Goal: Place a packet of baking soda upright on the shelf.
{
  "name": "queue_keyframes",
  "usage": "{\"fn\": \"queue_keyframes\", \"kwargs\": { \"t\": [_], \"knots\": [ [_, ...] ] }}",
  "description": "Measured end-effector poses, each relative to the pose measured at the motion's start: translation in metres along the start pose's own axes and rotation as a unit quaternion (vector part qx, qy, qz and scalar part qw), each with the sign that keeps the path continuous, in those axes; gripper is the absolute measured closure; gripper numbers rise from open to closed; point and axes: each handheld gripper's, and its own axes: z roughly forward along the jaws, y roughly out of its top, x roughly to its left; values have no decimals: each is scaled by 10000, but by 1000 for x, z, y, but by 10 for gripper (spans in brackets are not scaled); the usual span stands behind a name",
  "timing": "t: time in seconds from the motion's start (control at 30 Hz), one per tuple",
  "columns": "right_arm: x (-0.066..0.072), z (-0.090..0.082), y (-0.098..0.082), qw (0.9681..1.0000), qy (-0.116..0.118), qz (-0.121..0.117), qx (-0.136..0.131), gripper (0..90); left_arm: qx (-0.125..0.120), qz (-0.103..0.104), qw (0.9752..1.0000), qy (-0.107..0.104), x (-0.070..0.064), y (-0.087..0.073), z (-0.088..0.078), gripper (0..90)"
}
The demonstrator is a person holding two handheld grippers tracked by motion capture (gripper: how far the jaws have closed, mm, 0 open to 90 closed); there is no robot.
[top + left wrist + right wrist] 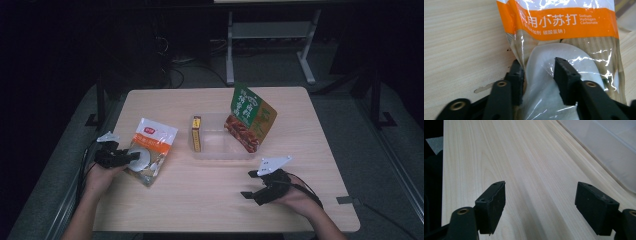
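Note:
A white and orange pouch of baking soda [150, 150] lies flat on the left part of the wooden table [200, 200]. My left gripper [137, 156] comes at it from the left. In the left gripper view the pouch [564, 25] has its bulging white lower end between the two black jaws, and my left gripper [537, 72] is shut on it with both pads against the plastic. Near the table's front right, my right gripper [247, 184] stands open over bare wood, with nothing between its jaws in the right gripper view [540, 192].
A clear plastic container [220, 156] sits mid-table, its wall also in the right gripper view [604, 150]. Inside it a small yellow box [196, 132] stands at the left end and a green and red snack bag [252, 120] leans at the right end.

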Motion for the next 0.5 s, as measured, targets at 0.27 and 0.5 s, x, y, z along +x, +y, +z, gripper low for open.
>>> {"fn": "queue_keyframes", "kwargs": {
  "t": [0.27, 0.5],
  "knots": [
    [-2, 0, -1, 9999, -115, -68, -82, 227, 87, 165, 9996, -196, 0, 0, 1, 883],
    [-4, -1, -1, 9987, -511, -54, 30, 204, -337, -74, 9981, -520, 5, -3, -14, 898]
  ]
}}
